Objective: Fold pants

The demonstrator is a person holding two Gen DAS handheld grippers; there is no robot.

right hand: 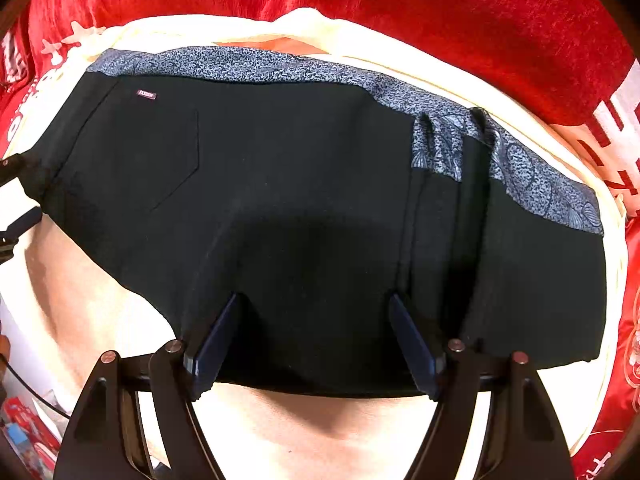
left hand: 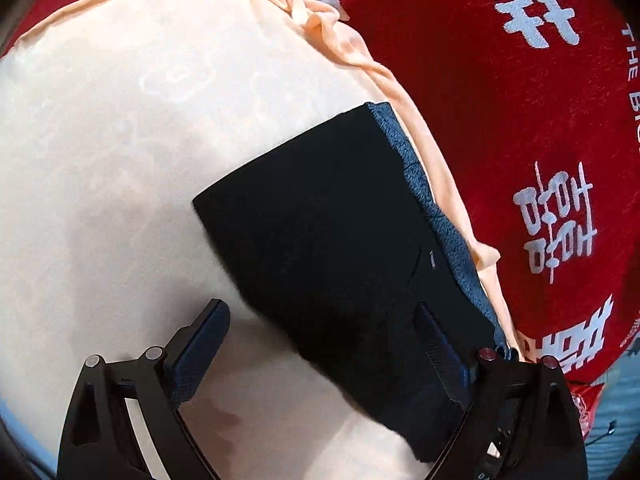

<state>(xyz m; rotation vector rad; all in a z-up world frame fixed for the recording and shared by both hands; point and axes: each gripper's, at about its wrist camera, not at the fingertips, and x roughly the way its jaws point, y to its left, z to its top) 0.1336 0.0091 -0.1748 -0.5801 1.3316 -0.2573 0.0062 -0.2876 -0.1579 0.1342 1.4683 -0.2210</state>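
The black pants (right hand: 304,184) lie folded into a flat block on a cream cloth (right hand: 280,432), with a blue patterned waistband (right hand: 256,66) along the far edge and a small label by a back pocket. My right gripper (right hand: 316,304) points straight down over the near edge. It is open, both fingertips resting on the black fabric and nothing pinched between them. In the left wrist view the pants (left hand: 328,232) appear as a dark rectangle. My left gripper (left hand: 320,308) is open at one end of them, one finger (left hand: 440,348) over the fabric and the other (left hand: 200,352) over the cream cloth (left hand: 140,120).
A red velvet cloth (left hand: 500,140) with white characters lies under the cream cloth and surrounds it (right hand: 500,32). Colourful packets (right hand: 24,436) and a thin cable sit at the lower left of the right wrist view. Black parts (right hand: 16,200) reach in from that view's left edge.
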